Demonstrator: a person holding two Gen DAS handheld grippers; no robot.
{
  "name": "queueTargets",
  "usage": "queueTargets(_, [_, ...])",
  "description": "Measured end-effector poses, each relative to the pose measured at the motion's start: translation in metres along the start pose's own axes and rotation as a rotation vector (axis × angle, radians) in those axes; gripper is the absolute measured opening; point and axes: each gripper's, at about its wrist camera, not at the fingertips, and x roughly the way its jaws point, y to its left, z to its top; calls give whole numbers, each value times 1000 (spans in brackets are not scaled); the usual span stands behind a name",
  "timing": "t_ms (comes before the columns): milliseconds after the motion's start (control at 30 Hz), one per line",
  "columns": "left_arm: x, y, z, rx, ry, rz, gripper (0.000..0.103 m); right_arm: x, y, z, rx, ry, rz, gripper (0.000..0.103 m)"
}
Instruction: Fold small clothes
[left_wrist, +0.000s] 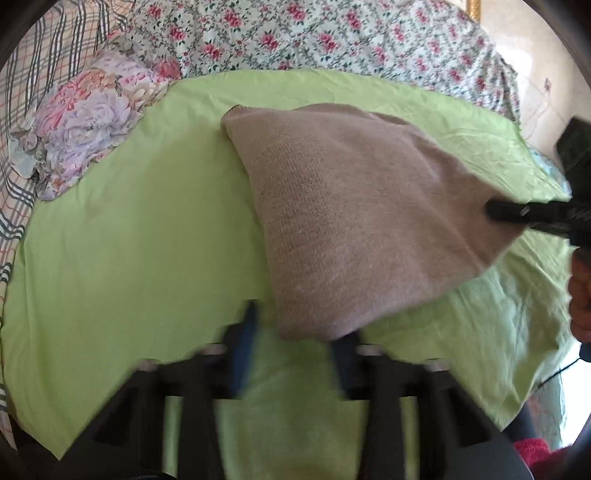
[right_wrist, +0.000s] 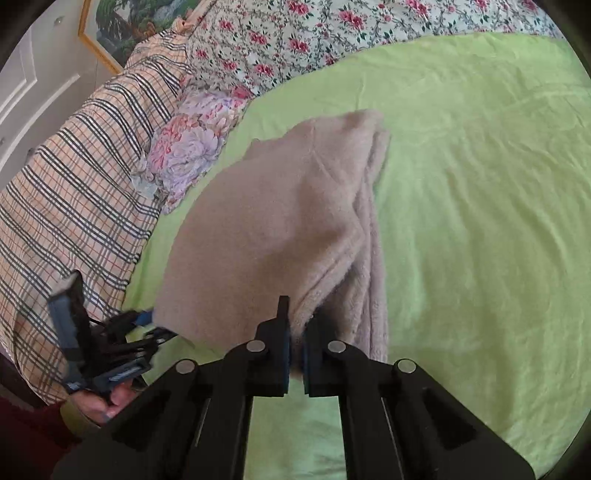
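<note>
we hold a beige knitted garment (left_wrist: 354, 221) up over a green sheet (left_wrist: 129, 240) spread on the bed, one pair of tongs on each of its near corners. the right tongs (right_wrist: 295, 354) are clenched on a thick folded edge of the garment, the fuzzy layers bunched between the two black fingers. in the left wrist view those same tongs (left_wrist: 495, 212) come in from the right and pinch the garment's right corner. the left tongs (left_wrist: 299, 343) are blurred; their fingers stand a little apart, the garment's low near corner sits at the right finger, and we cannot tell whether they grip it. in the right wrist view the left tongs (right_wrist: 147, 325) reach the garment's low left corner, with a hand (right_wrist: 107, 402) around the handle. the cloth hangs between the two corners, and its far end seems to lie on the sheet towards the middle of the bed. to the left lie a flowered pillow (right_wrist: 188, 147) and a checked blanket (right_wrist: 74, 192), and at the far side a cover with small roses (left_wrist: 314, 40).
</note>
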Motion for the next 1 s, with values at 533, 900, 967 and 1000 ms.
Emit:
queueTargets(533, [14,18,-6,-243,128,-4,6,19,-34,-27,-22,89,-230,6])
queueTargets(900, [-53,21,11,-68,-4,-232,6,-21,-49,14,116,17,-77,14])
queueTargets(967, [-50,16,27,-47,-38,-266,6,-6,-51,35,130,2,-68,20])
queueTargets(1000, [-47,12,29,-43,-40,-277,6,7,-55,48,146,-3,-53,28])
